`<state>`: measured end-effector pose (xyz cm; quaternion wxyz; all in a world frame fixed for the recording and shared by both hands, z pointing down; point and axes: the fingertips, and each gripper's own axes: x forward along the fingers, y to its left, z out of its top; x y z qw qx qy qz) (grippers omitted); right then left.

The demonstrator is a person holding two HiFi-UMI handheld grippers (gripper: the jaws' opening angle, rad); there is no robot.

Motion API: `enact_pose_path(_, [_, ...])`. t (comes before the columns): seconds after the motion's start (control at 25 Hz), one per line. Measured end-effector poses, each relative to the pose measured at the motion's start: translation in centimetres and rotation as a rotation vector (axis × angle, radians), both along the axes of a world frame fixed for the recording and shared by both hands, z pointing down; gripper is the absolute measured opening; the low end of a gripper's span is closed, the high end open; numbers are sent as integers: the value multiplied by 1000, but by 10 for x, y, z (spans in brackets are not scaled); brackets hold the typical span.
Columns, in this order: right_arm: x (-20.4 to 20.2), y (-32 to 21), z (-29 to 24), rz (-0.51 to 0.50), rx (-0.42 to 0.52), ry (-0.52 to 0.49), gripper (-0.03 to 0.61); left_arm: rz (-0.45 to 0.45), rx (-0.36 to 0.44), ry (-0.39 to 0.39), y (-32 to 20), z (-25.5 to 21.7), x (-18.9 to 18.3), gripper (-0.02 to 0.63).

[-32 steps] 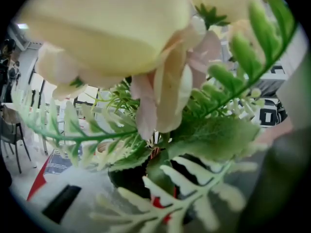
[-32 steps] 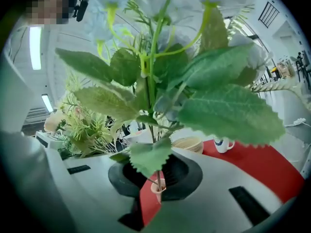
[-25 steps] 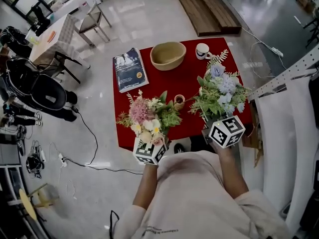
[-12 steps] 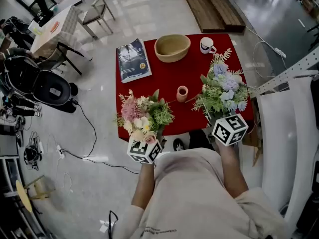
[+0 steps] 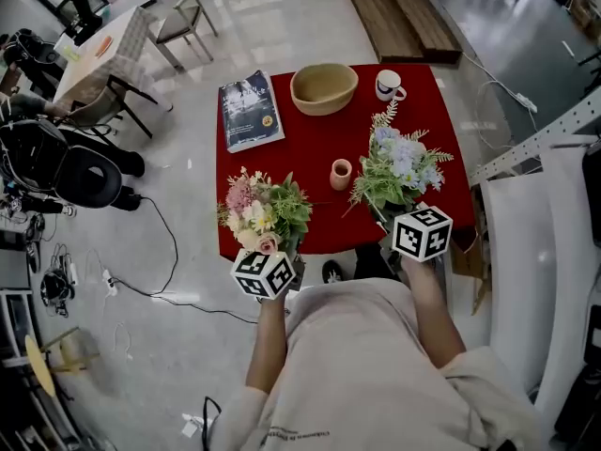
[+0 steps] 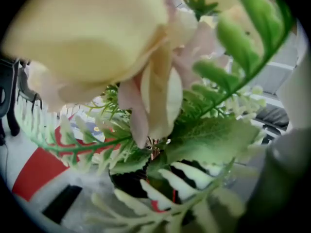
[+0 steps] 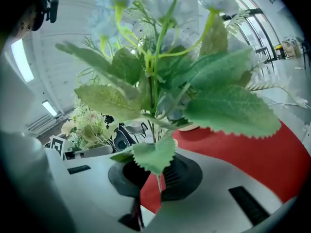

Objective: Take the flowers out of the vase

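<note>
Left gripper [image 6: 156, 191]: your jaws sit narrow on the stems of the pink-and-cream bunch [image 5: 255, 212]. Leaves crowd that gripper's view, so the pinch itself reads as likely rather than certain. Right gripper [image 7: 156, 178]: your jaws are nearly together, with the black pads [image 7: 122, 178] clamped on the thin stem of the blue bunch [image 5: 399, 163]. Head view: the small pink vase [image 5: 341, 173] stands upright near the middle of the red table [image 5: 310, 148], touching neither bunch. The pink bunch is at its 8 o'clock, over the near table edge, and the blue bunch at its 3 o'clock. Bowl [image 5: 324, 87] at the vase's 12 o'clock, mug [image 5: 388, 85] at 1 o'clock, book [image 5: 251, 111] at 10 o'clock.
</note>
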<state>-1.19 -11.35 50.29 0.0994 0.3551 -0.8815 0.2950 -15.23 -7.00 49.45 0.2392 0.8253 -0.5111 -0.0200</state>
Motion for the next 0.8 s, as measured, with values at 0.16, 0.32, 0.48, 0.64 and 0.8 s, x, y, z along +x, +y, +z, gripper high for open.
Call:
enact_pose_path(0.16, [0,3,19,0,-35,65,35,9,-69,17,6,20,5,63])
enact_pose_path(0.32, [-9,13,40,-19,-80,86,35,21,-118,28,12,35,7,61])
enact_pose_path(0.48, [-14,18,48,-29,-94,112,34,19,-130,5,11,37,9,61])
enact_pose_path(0.64, [-20,20,48,-52,-77,151,35,25,-130,-6,9,37,11,61])
enact_pose_path(0.8, [-17,20,47,-40,-86,143,35,23,-126,-11,6,36,12,61])
